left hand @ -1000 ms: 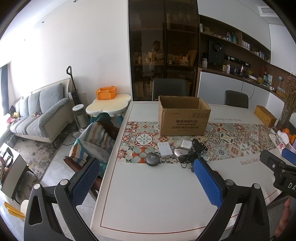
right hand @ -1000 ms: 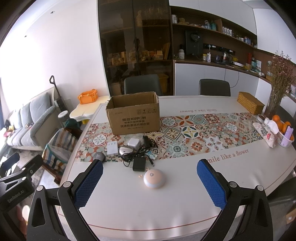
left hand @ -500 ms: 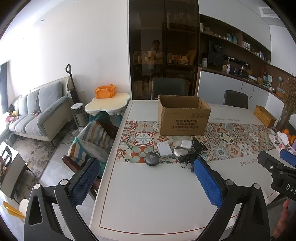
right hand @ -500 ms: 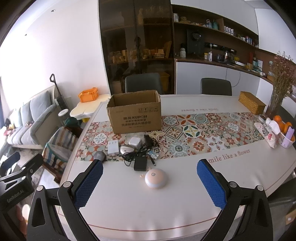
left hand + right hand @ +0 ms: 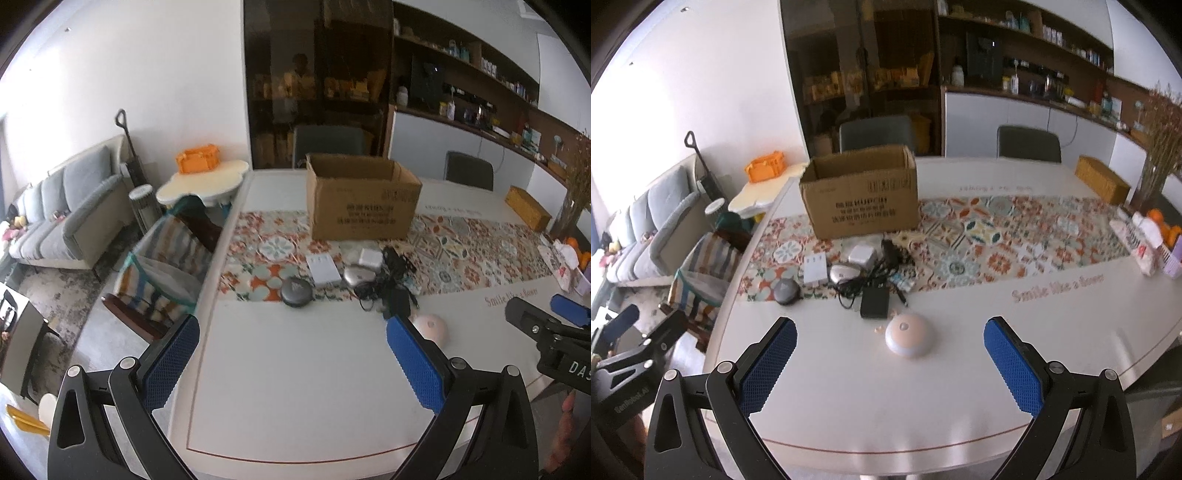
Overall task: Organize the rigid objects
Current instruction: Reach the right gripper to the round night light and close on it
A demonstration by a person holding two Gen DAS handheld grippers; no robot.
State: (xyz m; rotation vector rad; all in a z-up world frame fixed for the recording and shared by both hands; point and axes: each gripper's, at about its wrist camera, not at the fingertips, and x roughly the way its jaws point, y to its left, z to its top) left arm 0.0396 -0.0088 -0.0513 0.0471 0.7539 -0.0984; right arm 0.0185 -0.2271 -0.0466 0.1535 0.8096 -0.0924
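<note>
Right wrist: pale dome light (image 5: 910, 339) (round, pinkish) on table (image 5: 960, 387).

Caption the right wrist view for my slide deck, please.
Open right gripper hovers before a pink dome light, gadgets and cardboard box beyond.

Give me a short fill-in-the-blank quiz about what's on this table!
1. The cardboard box stands with its top ____.
2. The pads on the right claw are coloured ____.
3. Closest to that claw lies a round ____ dome.
4. Both claws, the left claw too, hold ____.

Missing words: open; blue; pink; nothing
</note>
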